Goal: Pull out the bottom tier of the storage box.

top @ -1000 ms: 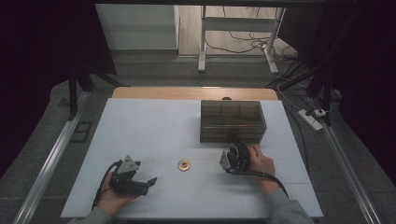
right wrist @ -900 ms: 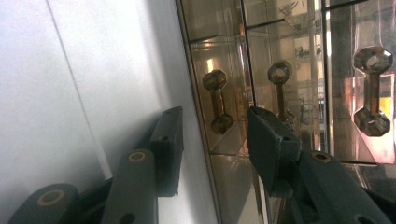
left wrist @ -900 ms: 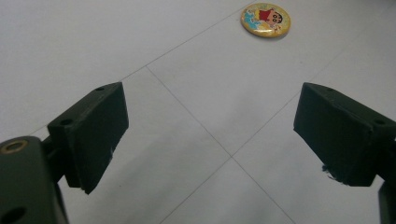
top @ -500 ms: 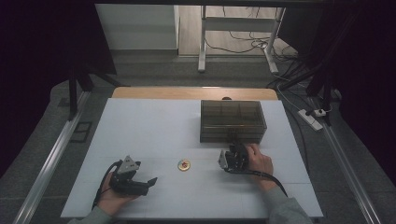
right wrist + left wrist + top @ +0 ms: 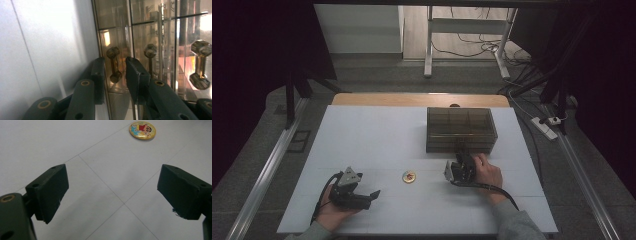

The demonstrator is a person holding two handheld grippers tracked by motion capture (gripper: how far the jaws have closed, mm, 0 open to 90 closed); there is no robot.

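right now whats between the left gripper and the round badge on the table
Nothing: the left gripper view shows a bare stretch of white table between the open left gripper and the badge. The high view shows the same clear gap.

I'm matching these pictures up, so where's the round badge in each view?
High view: badge low centre on the table, left of and nearer than the box.
Left gripper view: badge at the top edge, right of centre.
Right gripper view: looks at the box's drawer handles.
Shared landmark: the white table with thin seams.
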